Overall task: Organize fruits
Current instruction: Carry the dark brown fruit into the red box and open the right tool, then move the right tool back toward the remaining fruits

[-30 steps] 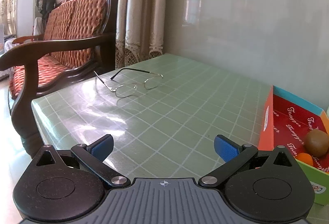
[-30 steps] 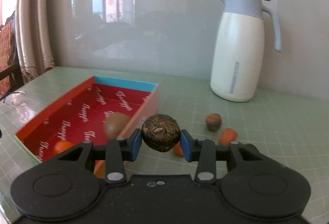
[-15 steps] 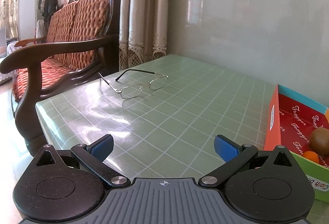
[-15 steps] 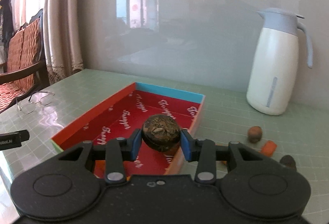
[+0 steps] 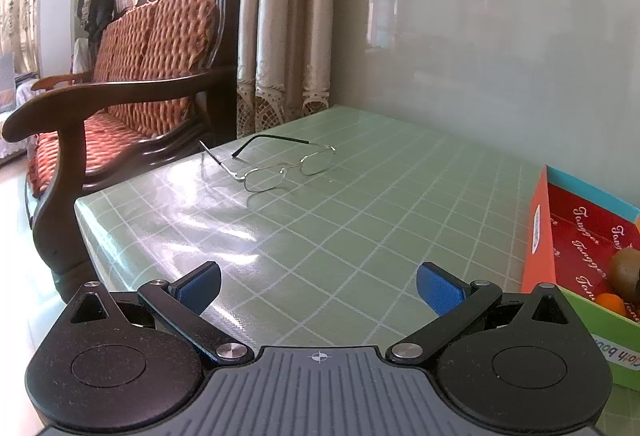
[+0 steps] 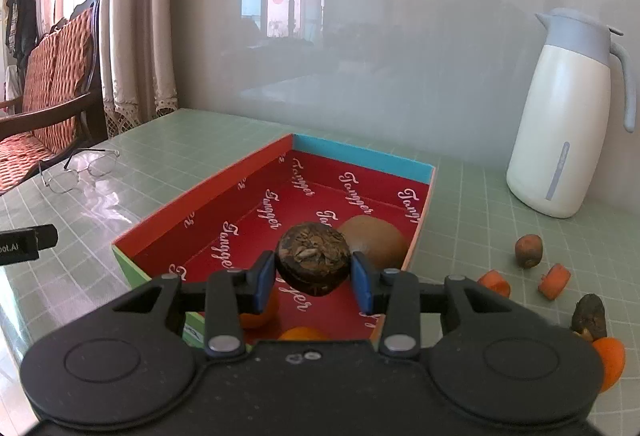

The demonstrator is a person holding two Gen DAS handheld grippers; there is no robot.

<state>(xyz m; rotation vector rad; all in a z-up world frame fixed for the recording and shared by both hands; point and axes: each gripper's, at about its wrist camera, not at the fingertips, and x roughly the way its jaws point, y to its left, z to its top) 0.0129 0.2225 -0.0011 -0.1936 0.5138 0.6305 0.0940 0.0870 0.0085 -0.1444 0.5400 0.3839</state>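
Observation:
My right gripper (image 6: 313, 278) is shut on a dark, rough round fruit (image 6: 313, 258) and holds it above the near half of the red box (image 6: 224, 192). A brown kiwi (image 6: 374, 242) and orange fruits (image 6: 302, 334) lie in the box. Outside it, to the right, lie a small brown fruit (image 6: 528, 245), orange pieces (image 6: 554, 276) and a dark fruit (image 6: 588, 316). My left gripper (image 5: 318, 286) is open and empty over the green table, left of the box (image 5: 540, 232), where the kiwi (image 5: 626, 270) shows.
Wire-framed glasses (image 5: 276, 164) lie on the green checked table (image 5: 360, 236) near its far left corner. A white jug (image 6: 568, 116) stands at the back right by the wall. A wooden sofa (image 5: 120, 84) stands beyond the table's left edge.
My right gripper has carried the dark fruit leftward from the table, over the box's right wall, to above the box. The left gripper drifted slightly and stays open.

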